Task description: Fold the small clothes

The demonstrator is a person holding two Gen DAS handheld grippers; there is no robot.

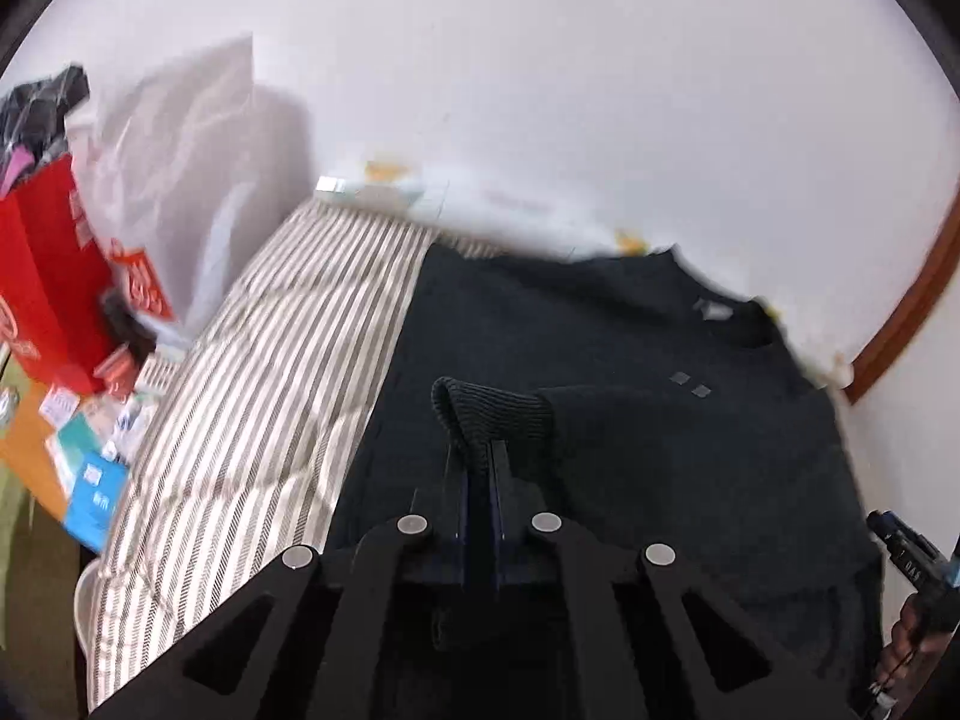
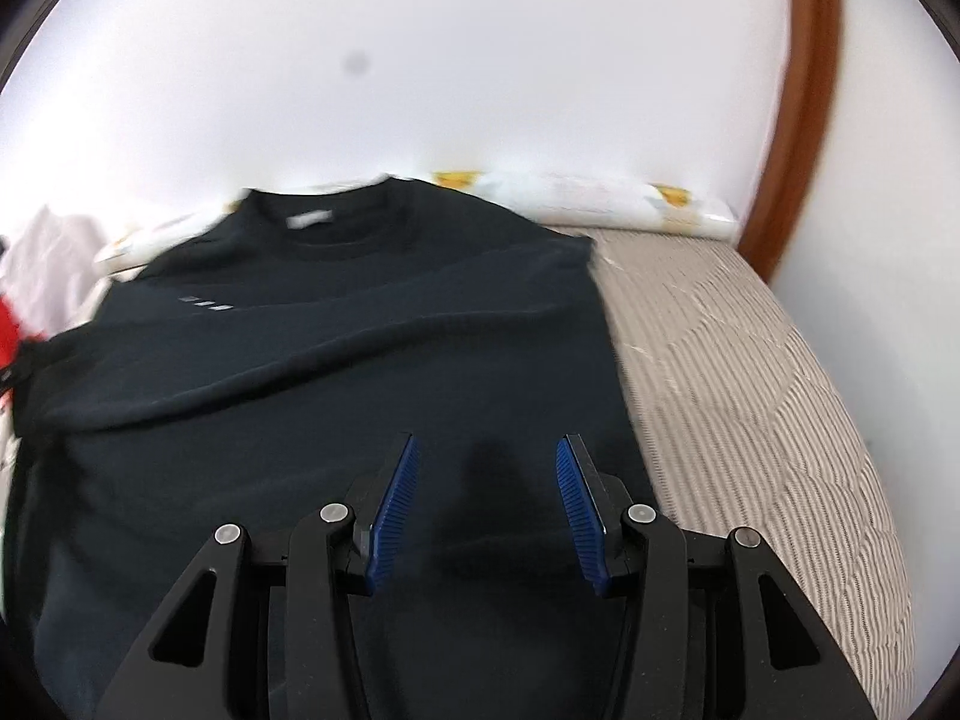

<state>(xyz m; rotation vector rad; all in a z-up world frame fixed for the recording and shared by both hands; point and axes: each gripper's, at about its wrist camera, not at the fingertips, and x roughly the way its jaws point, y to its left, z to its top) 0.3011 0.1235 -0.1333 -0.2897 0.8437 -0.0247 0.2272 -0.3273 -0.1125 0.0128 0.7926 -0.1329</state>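
A dark navy sweatshirt lies spread on a striped bed cover, collar toward the far wall. My left gripper is shut on the ribbed cuff of one sleeve, which is folded in over the body. In the right wrist view the same sweatshirt fills the middle, with a white collar label and small grey marks on the chest. My right gripper hovers over the lower body of the garment, blue pads apart with nothing between them.
A red bag and a white plastic bag stand at the left, with small packets and boxes below them. White packs line the wall. A brown wooden frame rises at the right. The other gripper shows at the right edge.
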